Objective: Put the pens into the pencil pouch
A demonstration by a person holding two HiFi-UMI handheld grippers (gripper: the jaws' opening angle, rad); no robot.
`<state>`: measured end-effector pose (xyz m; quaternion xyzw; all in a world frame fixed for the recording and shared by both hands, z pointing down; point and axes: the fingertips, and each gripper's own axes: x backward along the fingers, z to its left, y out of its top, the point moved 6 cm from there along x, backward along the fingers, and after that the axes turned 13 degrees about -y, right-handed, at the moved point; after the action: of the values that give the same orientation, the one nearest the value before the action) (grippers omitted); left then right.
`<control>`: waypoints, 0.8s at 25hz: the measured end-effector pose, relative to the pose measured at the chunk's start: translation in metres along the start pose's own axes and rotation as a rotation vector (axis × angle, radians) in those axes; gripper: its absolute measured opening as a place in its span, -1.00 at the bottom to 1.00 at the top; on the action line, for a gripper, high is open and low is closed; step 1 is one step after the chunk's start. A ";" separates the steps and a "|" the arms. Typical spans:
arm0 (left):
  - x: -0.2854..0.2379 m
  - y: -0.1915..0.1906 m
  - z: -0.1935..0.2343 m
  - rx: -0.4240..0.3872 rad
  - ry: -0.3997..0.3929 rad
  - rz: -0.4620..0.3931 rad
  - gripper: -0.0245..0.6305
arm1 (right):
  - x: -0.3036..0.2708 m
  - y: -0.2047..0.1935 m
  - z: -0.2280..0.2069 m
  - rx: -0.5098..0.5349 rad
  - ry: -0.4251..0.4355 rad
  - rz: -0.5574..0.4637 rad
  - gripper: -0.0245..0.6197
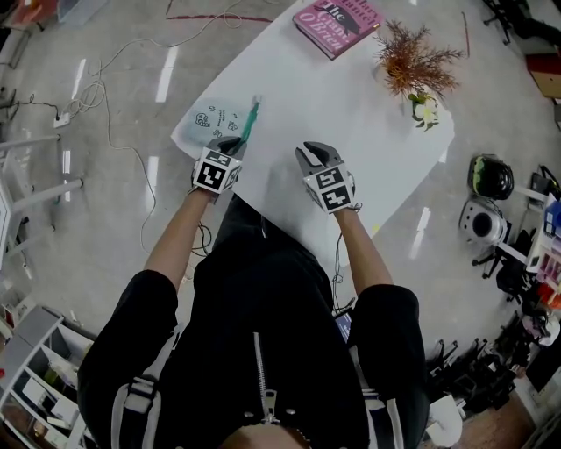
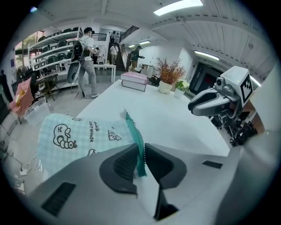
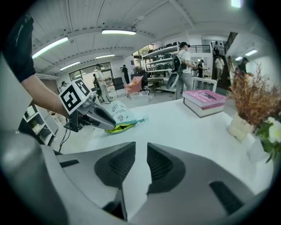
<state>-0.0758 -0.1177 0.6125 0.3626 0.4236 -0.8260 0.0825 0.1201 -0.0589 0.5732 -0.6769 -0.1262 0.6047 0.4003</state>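
My left hand-held gripper (image 2: 141, 161) is clamped on the teal zipper edge (image 2: 138, 147) of the pale mint checked fabric pencil pouch with black cartoon prints (image 2: 74, 136). The pouch lies flat at the left corner of the white bench (image 1: 351, 131), and its zipper side is lifted a little where I pinch it. From the right gripper view the mouth of the pouch gapes slightly and shows a yellow-green lining.

My right hand-held gripper (image 3: 141, 165) hangs over bare bench just beside the left one. Its jaws stand a narrow gap apart with nothing between them.

A pink hardcover book (image 1: 336, 24) and a rust-coloured dried plant in a small white pot (image 1: 416, 66) sit at the far end of the bench.
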 end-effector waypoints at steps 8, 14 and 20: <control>0.030 0.017 -0.017 -0.008 0.030 -0.113 -0.66 | 0.025 0.007 -0.021 -0.091 -0.100 -0.048 -0.69; 0.060 0.041 -0.034 -0.058 0.074 -0.240 -0.79 | 0.043 0.009 -0.035 -0.151 -0.156 -0.119 -0.90; 0.087 0.066 -0.053 -0.115 0.098 -0.342 -0.81 | 0.068 0.020 -0.043 -0.197 -0.186 -0.178 -0.90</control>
<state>-0.0815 -0.1044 0.4923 0.3200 0.5291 -0.7837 -0.0591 0.1695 -0.0442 0.5082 -0.6401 -0.2806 0.6117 0.3707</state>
